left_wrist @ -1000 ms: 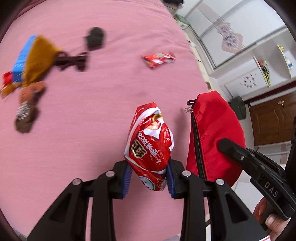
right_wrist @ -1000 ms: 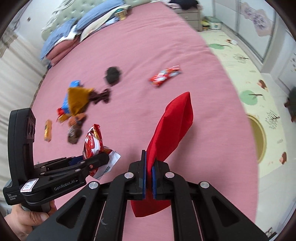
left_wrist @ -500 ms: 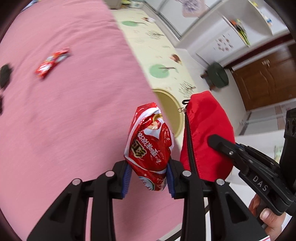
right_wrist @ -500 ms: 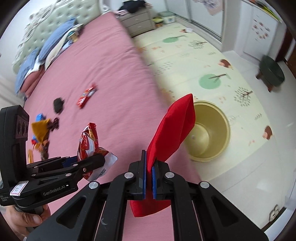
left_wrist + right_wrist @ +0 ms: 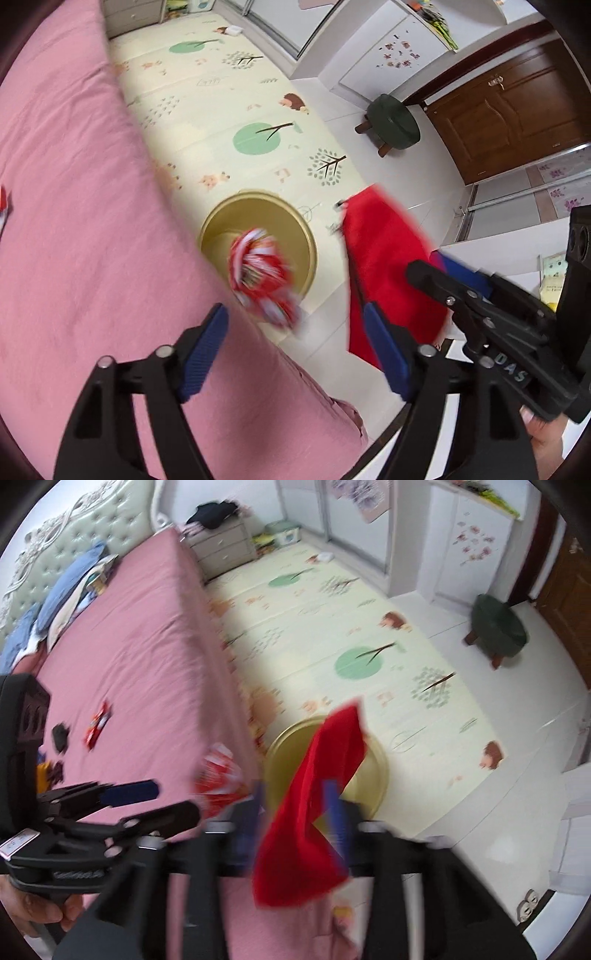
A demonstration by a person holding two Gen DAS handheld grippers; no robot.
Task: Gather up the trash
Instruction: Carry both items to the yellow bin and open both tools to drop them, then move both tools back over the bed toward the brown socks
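Observation:
My left gripper (image 5: pixel 295 347) hangs past the bed's edge with its jaws opening. Nothing is between its blue pads (image 5: pixel 207 343). A blurred red-and-white snack bag (image 5: pixel 262 277) is loose in the air just beyond them, over the round gold bin (image 5: pixel 258 199) on the floor. My right gripper (image 5: pixel 295 808) is blurred, with its jaws opening too. The red zip pouch (image 5: pixel 314 794) still hangs between them above the bin (image 5: pixel 380 768), and the pads no longer pinch it. In the left wrist view the pouch (image 5: pixel 384 266) sits right of the bag.
The pink bed (image 5: pixel 74 221) fills the left, and its edge runs beside the bin. More wrappers (image 5: pixel 98 723) lie on it. A patterned play mat (image 5: pixel 221 92) covers the floor. A green stool (image 5: pixel 393 122) stands near a brown door, and a nightstand (image 5: pixel 225 550) is at the bed's head.
Both grippers swung from above the bed out to the bin on the floor. Both jaws opened. The snack bag left the left gripper, and the pouch came loose in the right.

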